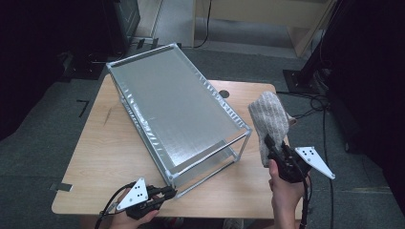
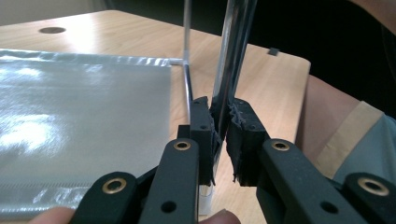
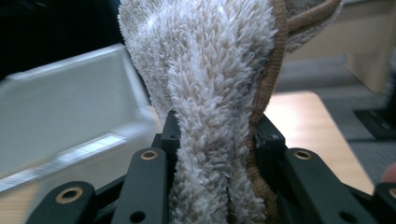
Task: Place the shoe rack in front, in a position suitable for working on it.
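Fluffy towel [image 3: 210, 93] between right gripper [image 3: 212, 135] jaws

Looks like a lab or test room from my feed: bare light-wood table [image 1: 110, 157] on grey carpet [image 1: 43, 143], black cables [image 1: 315, 102] trailing across the floor, dark equipment stands [image 1: 305, 71] around the edges, plain wooden furniture [image 1: 267, 14] at the back.

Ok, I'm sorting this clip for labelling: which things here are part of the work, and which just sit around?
In the work:
- rack, its corner post clamped by the left gripper
- towel, pinched by the right gripper

Lying about:
- table, only bearing the rack
- cables on the floor
- wooden furniture behind
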Action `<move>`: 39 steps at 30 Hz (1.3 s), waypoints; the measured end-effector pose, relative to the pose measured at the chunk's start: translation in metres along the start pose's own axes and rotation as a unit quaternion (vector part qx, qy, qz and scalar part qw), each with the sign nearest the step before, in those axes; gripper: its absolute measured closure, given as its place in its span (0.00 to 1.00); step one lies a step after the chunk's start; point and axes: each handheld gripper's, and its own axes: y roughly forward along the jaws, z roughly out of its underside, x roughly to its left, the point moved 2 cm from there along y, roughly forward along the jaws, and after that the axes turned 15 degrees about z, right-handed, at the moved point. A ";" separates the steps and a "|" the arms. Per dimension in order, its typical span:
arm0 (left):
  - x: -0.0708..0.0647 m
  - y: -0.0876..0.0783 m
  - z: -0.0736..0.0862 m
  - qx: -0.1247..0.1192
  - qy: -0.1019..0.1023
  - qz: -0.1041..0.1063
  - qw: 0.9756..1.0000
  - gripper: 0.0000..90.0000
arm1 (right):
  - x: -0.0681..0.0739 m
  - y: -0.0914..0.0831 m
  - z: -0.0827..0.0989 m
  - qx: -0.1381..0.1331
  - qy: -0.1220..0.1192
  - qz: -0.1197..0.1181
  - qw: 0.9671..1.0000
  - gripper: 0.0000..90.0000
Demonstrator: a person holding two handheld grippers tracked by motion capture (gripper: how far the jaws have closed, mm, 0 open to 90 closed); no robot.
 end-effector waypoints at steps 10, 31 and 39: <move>-0.007 0.010 0.000 -0.005 -0.005 0.026 1.000 0.90 | 0.055 -0.016 0.016 0.022 -0.089 -0.089 0.992 0.70; -0.005 0.008 0.003 -0.018 -0.019 0.015 1.000 0.89 | 0.131 -0.063 0.049 0.017 -0.189 -0.284 0.940 0.68; -0.004 0.008 0.003 -0.021 -0.016 0.016 1.000 0.89 | 0.102 -0.044 0.041 0.020 -0.164 -0.228 0.960 0.68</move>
